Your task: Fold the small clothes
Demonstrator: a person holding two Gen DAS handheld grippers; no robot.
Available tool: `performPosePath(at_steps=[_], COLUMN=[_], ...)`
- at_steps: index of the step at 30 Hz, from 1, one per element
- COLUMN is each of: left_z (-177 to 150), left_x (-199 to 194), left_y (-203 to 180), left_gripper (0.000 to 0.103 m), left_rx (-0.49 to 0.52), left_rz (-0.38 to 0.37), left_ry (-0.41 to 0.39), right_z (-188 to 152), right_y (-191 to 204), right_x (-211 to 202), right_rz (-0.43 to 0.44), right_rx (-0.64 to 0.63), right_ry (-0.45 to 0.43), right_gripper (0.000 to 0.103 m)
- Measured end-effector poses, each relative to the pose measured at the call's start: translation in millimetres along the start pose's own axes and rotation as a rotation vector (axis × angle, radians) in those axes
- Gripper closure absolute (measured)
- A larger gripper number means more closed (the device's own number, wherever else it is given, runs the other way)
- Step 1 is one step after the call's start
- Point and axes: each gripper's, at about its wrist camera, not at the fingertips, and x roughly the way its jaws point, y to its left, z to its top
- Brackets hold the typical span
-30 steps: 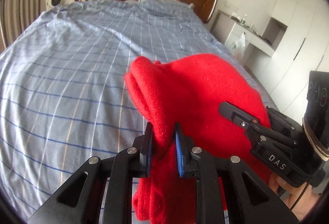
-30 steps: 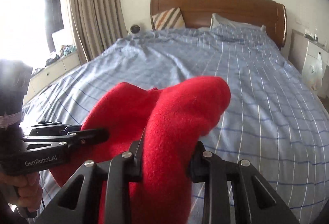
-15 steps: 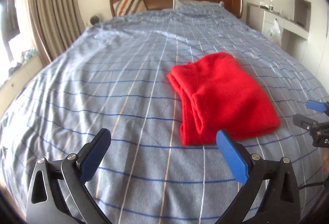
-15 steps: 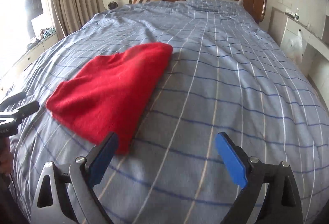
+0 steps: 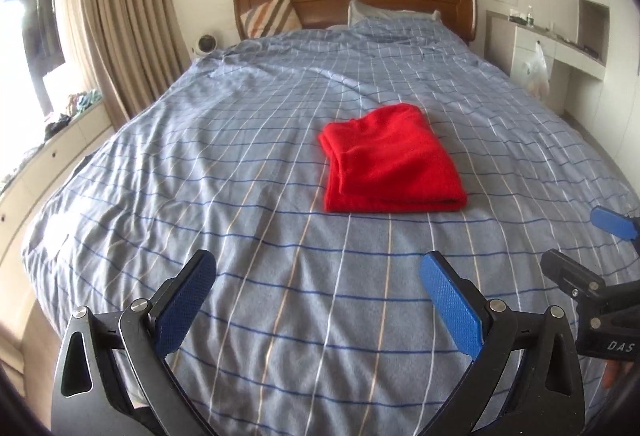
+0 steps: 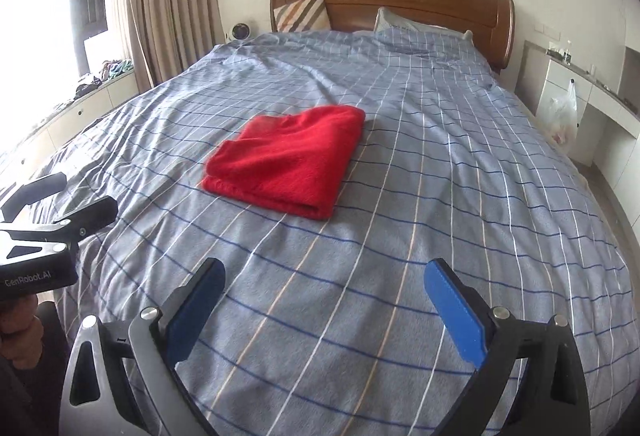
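Lying flat on the bed (image 5: 280, 220), the red garment (image 5: 390, 159) is a neat rectangle with layered edges showing along its near and left sides, so the folding of this piece looks done (whether one more fold is wanted, the pictures cannot say). It sits about mid-bed, slightly right of centre in the left wrist view and left of centre in the right wrist view (image 6: 288, 163). The left gripper (image 5: 320, 300) hangs over the near part of the bed, its fingers spread wide apart with only striped cover between them. The right gripper (image 6: 324, 310) is also clear of the cloth, its fingers opening wider and holding nothing. No other small clothes lie on the bed, so what is left, if anything, is probably fetching another piece
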Motion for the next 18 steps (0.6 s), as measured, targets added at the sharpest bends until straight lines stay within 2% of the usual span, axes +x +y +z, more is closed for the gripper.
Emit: performPosePath(at_steps=[8,18], left_z=[-15,-30], left_x=[-26,-39], left_y=[4,1], left_gripper=[0.000,0.000], left_rx=[-0.023,-0.039], left_rz=[0.021,-0.035], left_ry=[0.018,0.067], right_z=[-12,-20], right_y=[25,31], right_x=[-34,-61], right_rz=[0.023,0.009], right_rx=[-0.009,0.025], right_ry=[0.053,0.079], right_gripper=[0.001,0.001])
